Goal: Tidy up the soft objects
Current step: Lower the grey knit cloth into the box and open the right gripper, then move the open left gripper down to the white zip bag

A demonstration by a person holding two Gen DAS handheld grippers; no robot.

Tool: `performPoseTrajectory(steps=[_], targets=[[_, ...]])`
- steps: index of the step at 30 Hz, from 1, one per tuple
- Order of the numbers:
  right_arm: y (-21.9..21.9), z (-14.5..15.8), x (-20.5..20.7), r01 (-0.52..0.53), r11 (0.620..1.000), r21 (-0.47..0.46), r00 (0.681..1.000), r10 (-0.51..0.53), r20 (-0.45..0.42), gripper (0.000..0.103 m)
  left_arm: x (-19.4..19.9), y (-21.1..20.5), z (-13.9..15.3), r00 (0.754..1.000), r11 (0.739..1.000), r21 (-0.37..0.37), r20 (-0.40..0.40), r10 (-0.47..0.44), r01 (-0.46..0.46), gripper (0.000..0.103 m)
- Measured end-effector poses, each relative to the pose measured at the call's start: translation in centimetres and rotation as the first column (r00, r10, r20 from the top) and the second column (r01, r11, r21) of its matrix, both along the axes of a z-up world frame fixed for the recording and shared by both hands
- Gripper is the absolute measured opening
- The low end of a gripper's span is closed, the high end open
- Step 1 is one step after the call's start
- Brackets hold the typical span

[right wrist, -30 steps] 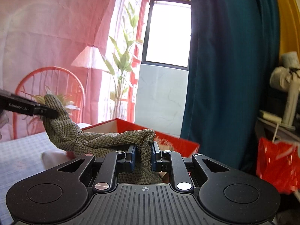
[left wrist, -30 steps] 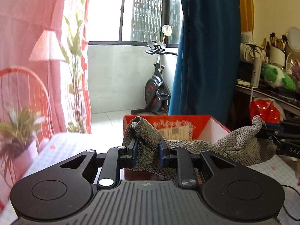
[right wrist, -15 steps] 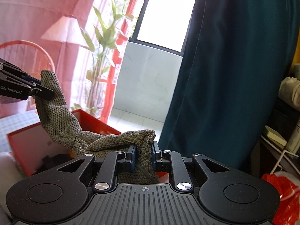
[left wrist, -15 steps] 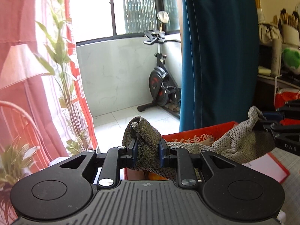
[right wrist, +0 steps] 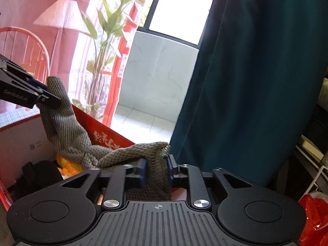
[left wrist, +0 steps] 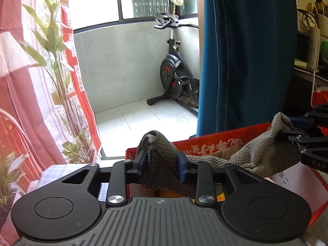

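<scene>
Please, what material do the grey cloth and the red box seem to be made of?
The grey cloth looks like a thick knitted or waffle-weave textile, matte: its bumpy mesh texture and soft sagging folds show this. The red box is probably cardboard with a printed, slightly glossy outside; its thin walls are plain white inside.

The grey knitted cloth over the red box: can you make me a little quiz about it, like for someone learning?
1. True or false: the grey knitted cloth hangs over the red box, one end between each tool's pads.
2. What stands by the window behind the box? A) an exercise bike B) a bed C) a fridge
3. Fill in: the curtain beside the bike is dark ____.

Key:
1. True. One end lies between the left tool's pads, the other between the right tool's; both tools' jaws are opening.
2. A, the exercise bike.
3. Blue, the curtain.
</scene>
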State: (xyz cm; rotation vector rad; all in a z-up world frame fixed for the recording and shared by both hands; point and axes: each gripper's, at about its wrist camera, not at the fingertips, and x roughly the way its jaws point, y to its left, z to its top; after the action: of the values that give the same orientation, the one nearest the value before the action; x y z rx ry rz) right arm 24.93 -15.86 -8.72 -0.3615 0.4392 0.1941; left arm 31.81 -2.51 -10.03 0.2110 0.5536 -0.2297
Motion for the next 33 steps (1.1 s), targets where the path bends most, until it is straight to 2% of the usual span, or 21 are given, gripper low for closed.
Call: performPoseTrajectory(steps=[1,4,8,10,17,21,26,33], targets=[[-0.1,0.0,-0.1,0.007,1.000,0.000,1.000,-0.007,0.001,0.033,-0.1,0.0,-0.2,1.000,1.000,0.003,-0.003,-0.007,0.007,0.052],[-0.3,0.0,-0.7,0.007,1.000,-0.003,1.000,-0.007,0.012,0.035,-1.1,0.0,-0.1,1.000,1.000,0.012,0.003,-0.021,0.021,0.053],[-0.2,0.5,-2.0,-0.003,1.000,0.007,1.000,0.003,0.014,0.047,-2.9,0.5,0.5,0.999,1.000,0.006,0.015,-0.031,0.031,0.058],[0.0,1.1,-2.9,-0.017,1.000,0.007,1.000,0.017,0.015,0.047,-4.2,0.6,0.8,0.999,0.999,-0.004,0.022,-0.034,0.034,0.061],[0.8,2.1,-7.9,-0.079,0.997,0.001,0.997,0.079,0.006,0.047,-9.4,1.1,1.0,0.998,0.998,-0.029,0.027,-0.058,0.059,0.063],[1.2,2.1,-11.0,-0.091,0.995,0.033,0.996,0.091,-0.002,0.047,-12.7,1.5,0.8,0.997,0.996,-0.047,0.026,-0.072,0.073,0.063],[1.4,1.5,-14.6,-0.085,0.991,0.107,0.994,0.091,-0.057,0.047,-16.2,2.1,-0.2,0.996,0.993,-0.076,-0.002,-0.088,0.087,0.063],[1.5,-0.6,-19.2,-0.072,0.982,0.176,0.988,0.095,-0.121,0.047,-20.6,2.6,-2.9,0.990,0.988,-0.097,-0.068,-0.123,0.116,0.063]])
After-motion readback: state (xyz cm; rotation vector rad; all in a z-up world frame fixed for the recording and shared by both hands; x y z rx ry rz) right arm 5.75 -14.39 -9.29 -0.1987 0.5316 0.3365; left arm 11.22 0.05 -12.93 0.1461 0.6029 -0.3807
